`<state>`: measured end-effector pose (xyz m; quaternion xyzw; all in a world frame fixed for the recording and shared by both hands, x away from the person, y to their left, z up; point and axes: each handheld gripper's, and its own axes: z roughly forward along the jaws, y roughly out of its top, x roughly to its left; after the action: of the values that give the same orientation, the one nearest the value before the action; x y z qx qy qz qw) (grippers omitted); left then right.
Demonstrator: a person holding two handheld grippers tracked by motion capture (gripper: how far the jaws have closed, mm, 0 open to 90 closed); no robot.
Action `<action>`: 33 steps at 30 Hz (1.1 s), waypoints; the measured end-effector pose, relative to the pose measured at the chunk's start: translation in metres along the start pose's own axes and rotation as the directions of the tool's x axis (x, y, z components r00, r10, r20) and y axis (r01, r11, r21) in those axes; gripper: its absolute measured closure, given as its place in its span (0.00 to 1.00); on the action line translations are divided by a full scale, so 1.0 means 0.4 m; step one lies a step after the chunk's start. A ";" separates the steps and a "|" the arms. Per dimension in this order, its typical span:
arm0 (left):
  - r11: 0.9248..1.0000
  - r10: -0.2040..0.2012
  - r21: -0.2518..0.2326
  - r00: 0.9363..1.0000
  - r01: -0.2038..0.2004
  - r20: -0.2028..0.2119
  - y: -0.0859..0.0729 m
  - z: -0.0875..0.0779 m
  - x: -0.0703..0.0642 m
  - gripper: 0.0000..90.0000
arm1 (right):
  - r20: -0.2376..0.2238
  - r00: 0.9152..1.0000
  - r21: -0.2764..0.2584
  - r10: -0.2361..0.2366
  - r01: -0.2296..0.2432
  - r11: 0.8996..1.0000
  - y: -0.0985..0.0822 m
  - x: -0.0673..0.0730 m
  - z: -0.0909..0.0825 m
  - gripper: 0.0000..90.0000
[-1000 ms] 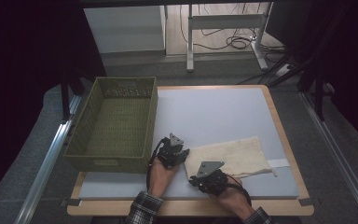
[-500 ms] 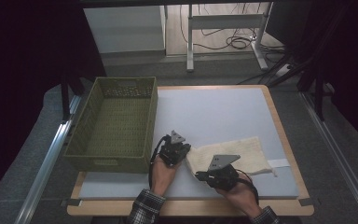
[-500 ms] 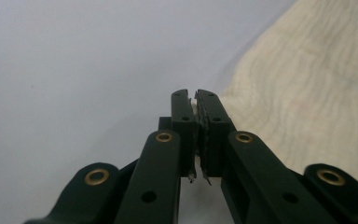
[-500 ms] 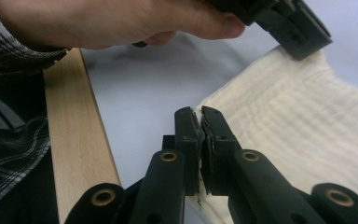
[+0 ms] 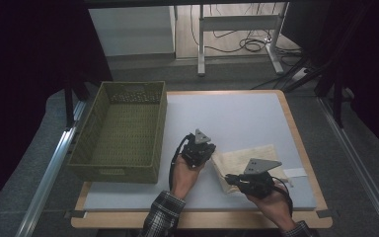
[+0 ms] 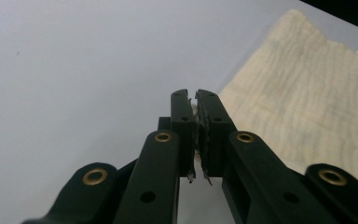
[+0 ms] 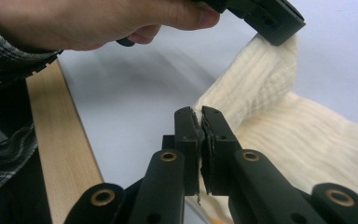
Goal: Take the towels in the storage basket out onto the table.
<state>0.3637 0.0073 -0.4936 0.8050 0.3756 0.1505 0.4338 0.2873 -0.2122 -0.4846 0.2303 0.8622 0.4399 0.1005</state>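
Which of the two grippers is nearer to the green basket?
The left gripper, shut on the cream cloth's left corner, stands nearer the green woven basket. The right gripper grips the cloth's near edge, farther away.

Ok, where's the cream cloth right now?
In the high view the cream cloth lies at the table's near right, right of the green basket, its left edge pinched by the left gripper and right gripper.

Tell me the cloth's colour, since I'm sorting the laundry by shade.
The cloth is pale cream with a fine crinkled weave, clearest in the left gripper view.
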 end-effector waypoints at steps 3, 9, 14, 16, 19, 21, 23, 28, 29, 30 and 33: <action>1.000 0.011 -0.005 1.000 -0.011 0.019 0.019 0.017 -0.011 0.95 | 0.018 1.000 -0.004 0.011 -0.011 1.000 -0.010 -0.010 -0.017 0.96; 0.999 0.039 -0.014 0.998 -0.039 0.046 0.059 0.055 -0.037 0.95 | 0.052 0.998 -0.010 0.025 -0.024 1.000 -0.024 -0.029 -0.053 0.96; 0.997 0.070 -0.017 0.996 -0.070 0.057 0.094 0.093 -0.066 0.95 | 0.081 0.995 -0.017 0.052 -0.051 0.999 -0.040 -0.051 -0.084 0.96; 0.997 0.081 -0.016 0.995 -0.081 0.062 0.107 0.111 -0.078 0.95 | 0.095 0.993 -0.019 0.065 -0.063 0.998 -0.048 -0.061 -0.096 0.96; 0.996 0.092 -0.018 0.993 -0.091 0.068 0.120 0.132 -0.092 0.95 | 0.116 0.990 -0.023 0.082 -0.080 0.997 -0.063 -0.078 -0.115 0.96; 0.995 0.099 -0.023 0.992 -0.098 0.075 0.130 0.146 -0.104 0.95 | 0.128 0.987 -0.022 0.095 -0.093 0.995 -0.074 -0.089 -0.127 0.96; 0.993 0.114 -0.025 0.991 -0.112 0.075 0.138 0.156 -0.114 0.95 | 0.136 0.985 -0.023 0.109 -0.107 0.994 -0.085 -0.099 -0.139 0.96; 0.991 0.136 -0.029 0.987 -0.134 0.082 0.162 0.184 -0.140 0.95 | 0.155 0.978 -0.026 0.141 -0.139 0.990 -0.110 -0.121 -0.160 0.95; 0.990 0.141 -0.027 0.987 -0.139 0.081 0.167 0.190 -0.145 0.95 | 0.162 0.976 -0.024 0.146 -0.144 0.989 -0.116 -0.127 -0.165 0.95; 0.989 0.146 -0.028 0.986 -0.144 0.082 0.171 0.195 -0.150 0.95 | 0.165 0.974 -0.025 0.152 -0.150 0.988 -0.121 -0.131 -0.168 0.95; 0.987 0.159 -0.025 0.984 -0.157 0.082 0.182 0.210 -0.163 0.95 | 0.178 0.970 -0.028 0.164 -0.162 0.986 -0.133 -0.142 -0.179 0.95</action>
<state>0.4020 -0.1146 -0.4776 0.8339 0.2907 0.1538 0.4433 0.2936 -0.3177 -0.4866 0.3385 0.8247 0.4298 0.1431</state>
